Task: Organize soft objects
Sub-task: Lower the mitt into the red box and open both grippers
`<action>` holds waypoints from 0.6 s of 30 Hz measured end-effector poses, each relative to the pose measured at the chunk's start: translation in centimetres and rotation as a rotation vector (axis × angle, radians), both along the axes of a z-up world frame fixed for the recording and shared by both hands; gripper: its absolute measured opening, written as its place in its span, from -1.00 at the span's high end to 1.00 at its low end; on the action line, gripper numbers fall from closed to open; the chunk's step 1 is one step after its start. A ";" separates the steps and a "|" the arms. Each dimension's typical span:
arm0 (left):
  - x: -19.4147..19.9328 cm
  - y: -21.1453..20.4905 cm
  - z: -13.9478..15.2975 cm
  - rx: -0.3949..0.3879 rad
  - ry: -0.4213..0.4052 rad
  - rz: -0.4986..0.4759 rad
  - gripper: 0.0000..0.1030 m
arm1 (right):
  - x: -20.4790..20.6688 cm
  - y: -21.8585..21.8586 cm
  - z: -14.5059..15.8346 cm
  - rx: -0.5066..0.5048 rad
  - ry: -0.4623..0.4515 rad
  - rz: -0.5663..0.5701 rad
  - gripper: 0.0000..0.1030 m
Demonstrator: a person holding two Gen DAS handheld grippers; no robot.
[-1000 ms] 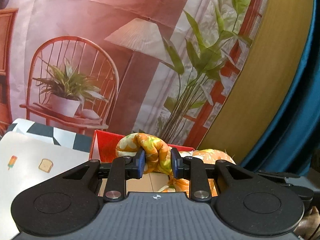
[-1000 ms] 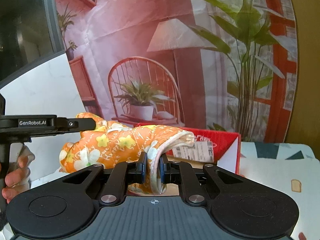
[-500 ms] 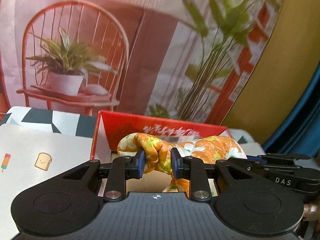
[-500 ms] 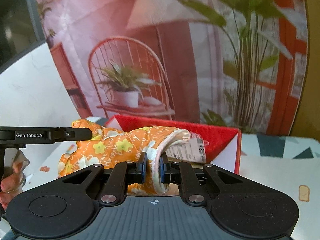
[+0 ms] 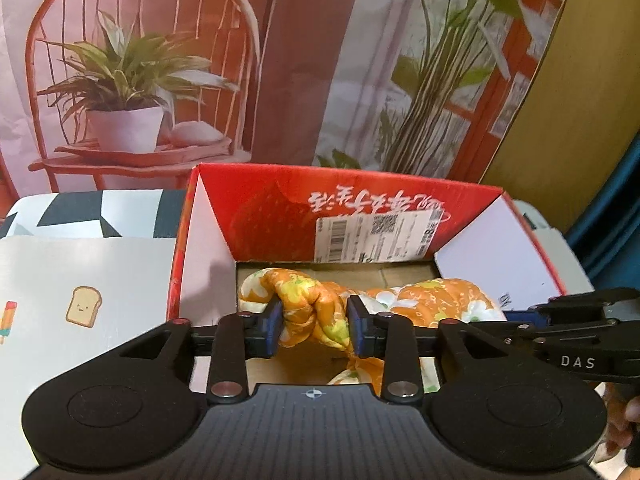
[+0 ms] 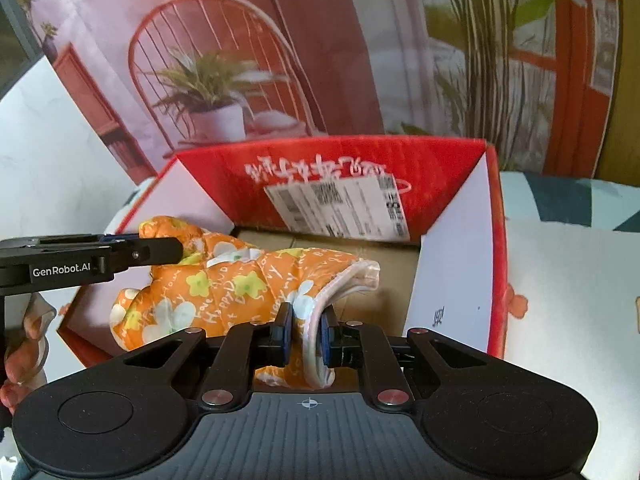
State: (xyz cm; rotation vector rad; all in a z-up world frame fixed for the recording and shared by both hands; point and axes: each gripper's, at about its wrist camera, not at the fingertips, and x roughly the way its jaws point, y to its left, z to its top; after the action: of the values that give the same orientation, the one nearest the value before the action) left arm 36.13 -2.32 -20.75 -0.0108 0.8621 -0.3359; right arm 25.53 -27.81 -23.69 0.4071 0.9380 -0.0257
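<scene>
Cardboard box point(image 5: 532, 248) holds our orange floral mitt point(image 6: 224, 288); our left gripper point(image 5: 314, 330), jaws just widening, and right gripper point(image 6: 306, 334) both clamp it.

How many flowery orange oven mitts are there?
1. The padded orange oven mitt with flowers hangs over the open red cardboard box, one end at the left gripper, its white-trimmed cuff in the right gripper. Another may hide underneath.

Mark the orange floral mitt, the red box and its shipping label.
orange floral mitt point(image 6: 224, 292), right wrist view, quilted middle.
red box point(image 5: 280, 204), left wrist view, far inner wall.
shipping label point(image 5: 372, 236), left wrist view, label centre.
</scene>
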 end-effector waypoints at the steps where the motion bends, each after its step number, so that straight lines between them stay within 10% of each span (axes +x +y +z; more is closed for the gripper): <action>1: 0.0 0.0 0.0 0.008 -0.001 0.000 0.22 | 0.1 0.1 0.0 -0.011 0.009 0.003 0.62; 9: -0.4 0.1 0.5 0.047 -0.033 -0.021 -0.21 | -0.2 -0.1 0.1 -0.042 0.031 -0.009 0.40; 18: -2.6 0.0 2.0 0.060 -0.088 -0.046 -0.22 | -1.8 0.5 1.4 -0.061 0.004 -0.026 0.38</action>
State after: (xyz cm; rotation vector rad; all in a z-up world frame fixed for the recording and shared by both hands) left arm 33.51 -2.30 -18.73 0.0790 0.7853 -0.3505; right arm 23.70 -27.30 -22.33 0.3635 0.9331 -0.0788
